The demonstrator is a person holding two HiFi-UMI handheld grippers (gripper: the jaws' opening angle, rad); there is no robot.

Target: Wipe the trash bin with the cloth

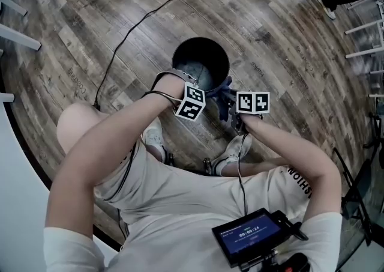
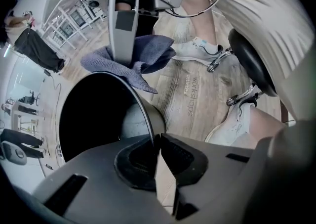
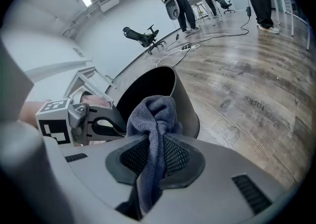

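Your left hand-held gripper (image 2: 159,149) is pinched onto the trash bin (image 1: 201,39) at the rim's 7 o'clock, steadying it. Your right hand-held gripper (image 3: 155,156) is clamped tight on the bunched cloth (image 3: 153,119), which sits at the rim's 5 o'clock. Wiping looks barely begun, with most of the bin left.

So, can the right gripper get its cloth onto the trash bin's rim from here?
Probably yes. The right gripper, shut on the cloth, sits right beside the trash bin with nothing between them; the left gripper clamps the rim at another spot.
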